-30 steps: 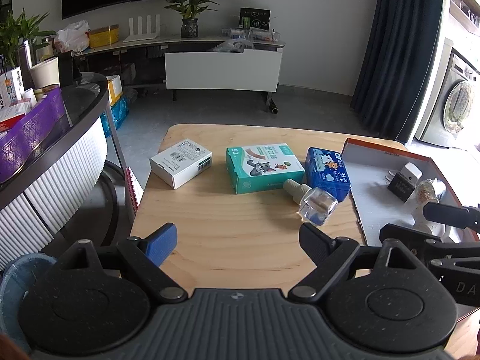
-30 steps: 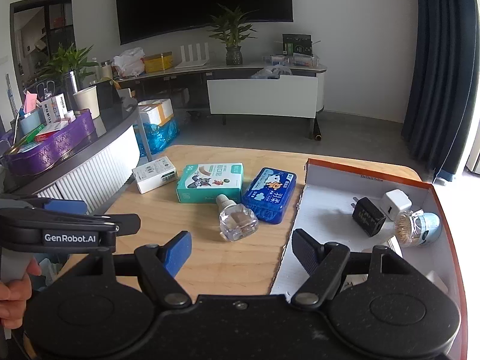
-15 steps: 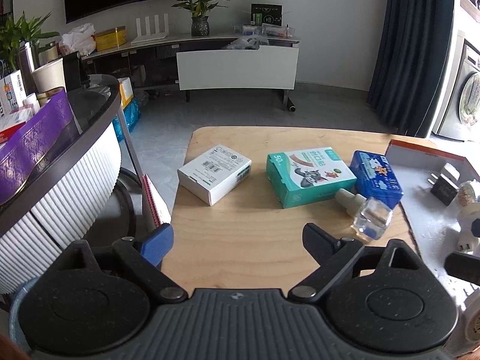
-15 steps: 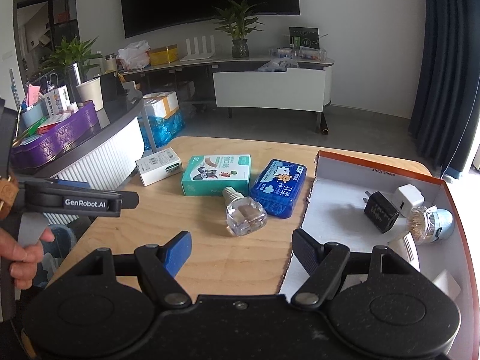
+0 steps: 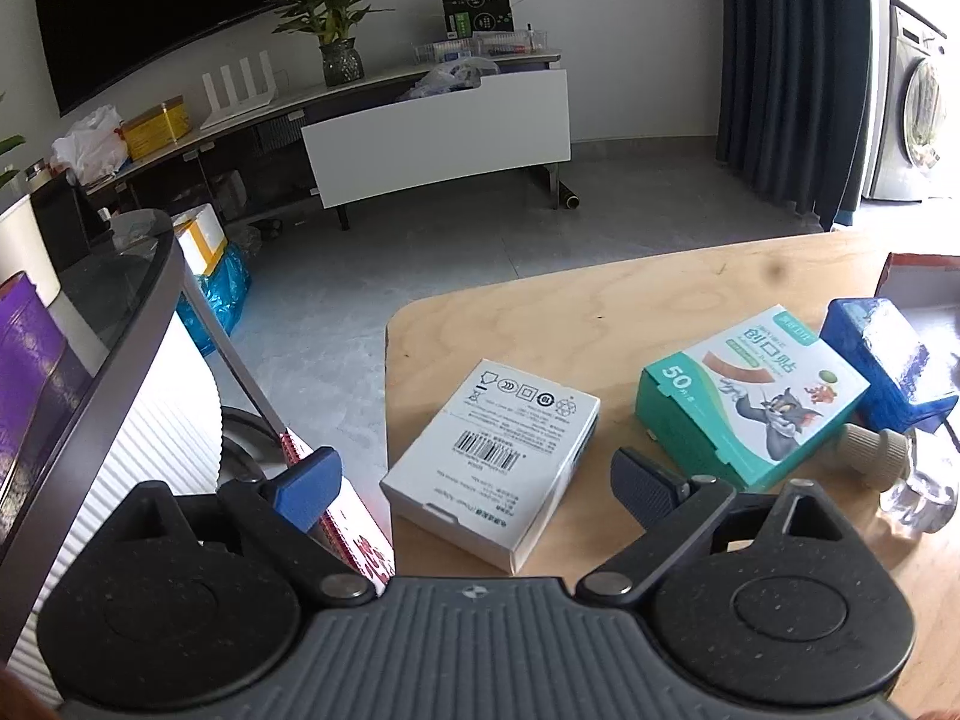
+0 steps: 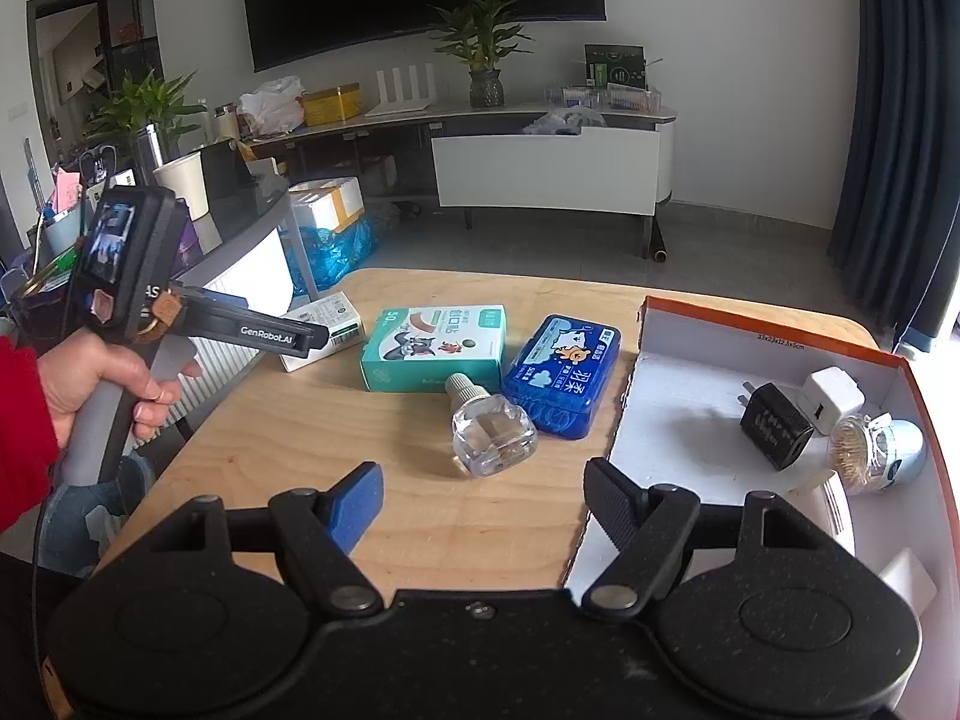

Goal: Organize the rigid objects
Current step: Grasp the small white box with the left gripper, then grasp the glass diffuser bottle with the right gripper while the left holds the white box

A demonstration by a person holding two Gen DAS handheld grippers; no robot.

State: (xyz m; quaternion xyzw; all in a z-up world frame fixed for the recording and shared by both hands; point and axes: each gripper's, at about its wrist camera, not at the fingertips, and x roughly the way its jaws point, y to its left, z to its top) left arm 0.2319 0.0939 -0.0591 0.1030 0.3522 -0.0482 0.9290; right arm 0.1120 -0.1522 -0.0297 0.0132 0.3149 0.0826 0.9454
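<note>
With its fingers wide, the left gripper (image 5: pixel 474 480) should straddle the white box (image 5: pixel 495 468) squarely across its short sides before closing.

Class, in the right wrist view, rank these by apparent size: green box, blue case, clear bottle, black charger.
1. green box and blue case: too alike to separate
2. clear bottle
3. black charger
</note>
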